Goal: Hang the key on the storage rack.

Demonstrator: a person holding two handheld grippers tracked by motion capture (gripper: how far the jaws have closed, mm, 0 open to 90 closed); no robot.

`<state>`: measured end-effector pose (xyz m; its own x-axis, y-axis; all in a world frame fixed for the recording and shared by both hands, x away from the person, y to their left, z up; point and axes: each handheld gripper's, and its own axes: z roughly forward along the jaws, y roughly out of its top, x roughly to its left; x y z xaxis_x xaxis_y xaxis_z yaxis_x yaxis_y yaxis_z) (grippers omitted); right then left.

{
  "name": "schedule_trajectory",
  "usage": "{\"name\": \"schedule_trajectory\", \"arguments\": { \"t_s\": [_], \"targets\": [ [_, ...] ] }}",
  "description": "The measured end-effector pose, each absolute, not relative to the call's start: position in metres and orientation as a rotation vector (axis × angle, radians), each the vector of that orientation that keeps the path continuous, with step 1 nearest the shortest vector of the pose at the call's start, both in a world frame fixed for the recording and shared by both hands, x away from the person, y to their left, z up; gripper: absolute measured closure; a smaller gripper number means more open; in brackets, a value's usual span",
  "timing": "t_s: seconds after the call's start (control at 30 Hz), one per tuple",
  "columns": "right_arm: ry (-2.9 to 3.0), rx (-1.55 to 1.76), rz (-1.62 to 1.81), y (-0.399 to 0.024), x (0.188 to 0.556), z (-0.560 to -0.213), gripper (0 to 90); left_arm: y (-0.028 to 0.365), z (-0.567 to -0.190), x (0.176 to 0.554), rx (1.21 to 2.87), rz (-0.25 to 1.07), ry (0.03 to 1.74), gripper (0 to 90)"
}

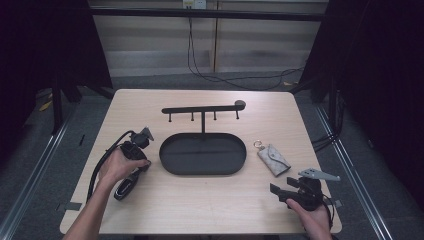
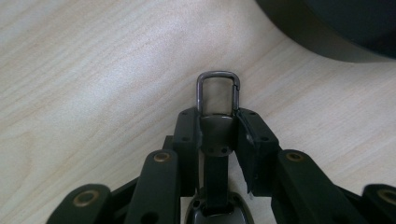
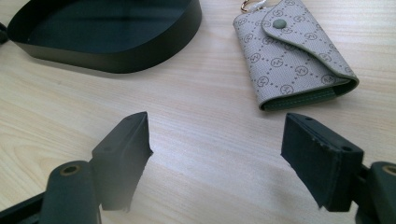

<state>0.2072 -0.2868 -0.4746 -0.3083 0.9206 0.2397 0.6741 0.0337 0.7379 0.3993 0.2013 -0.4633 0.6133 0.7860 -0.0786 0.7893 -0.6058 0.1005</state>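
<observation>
My left gripper (image 2: pixel 217 119) is shut on a dark strap with a small metal clasp (image 2: pixel 218 91), whose loop sticks out past the jaw tips and lies on the wooden table. In the high view the left gripper (image 1: pixel 142 136) sits just left of the black oval tray (image 1: pixel 172 165). My right gripper (image 3: pixel 215 154) stands open above bare wood with nothing between its fingers. A grey patterned key pouch (image 3: pixel 299 56) with a snap flap and a gold ring lies a short way ahead of it. The high view shows that pouch (image 1: pixel 273 159) to the right of the tray and the right gripper (image 1: pixel 276 190) near the front edge.
A black T-shaped hanger bar with small hooks (image 1: pixel 202 110) rises from the tray's back. The tray's wall (image 3: pixel 116 60) stands to the left ahead of my right gripper. A dark elongated object (image 1: pixel 125 189) lies under the left hand. Cables run along the floor beyond the table.
</observation>
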Motion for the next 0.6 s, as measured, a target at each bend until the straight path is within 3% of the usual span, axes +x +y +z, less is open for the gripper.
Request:
{"name": "schedule_trajectory", "arguments": {
  "t_s": [0.6],
  "targets": [
    [2.009, 1.633, 1.149, -0.287, 0.207, -0.475, 23.5, 0.208, -0.431, 0.391, 2.655, -0.015, 1.276, 70.6]
  ]
}}
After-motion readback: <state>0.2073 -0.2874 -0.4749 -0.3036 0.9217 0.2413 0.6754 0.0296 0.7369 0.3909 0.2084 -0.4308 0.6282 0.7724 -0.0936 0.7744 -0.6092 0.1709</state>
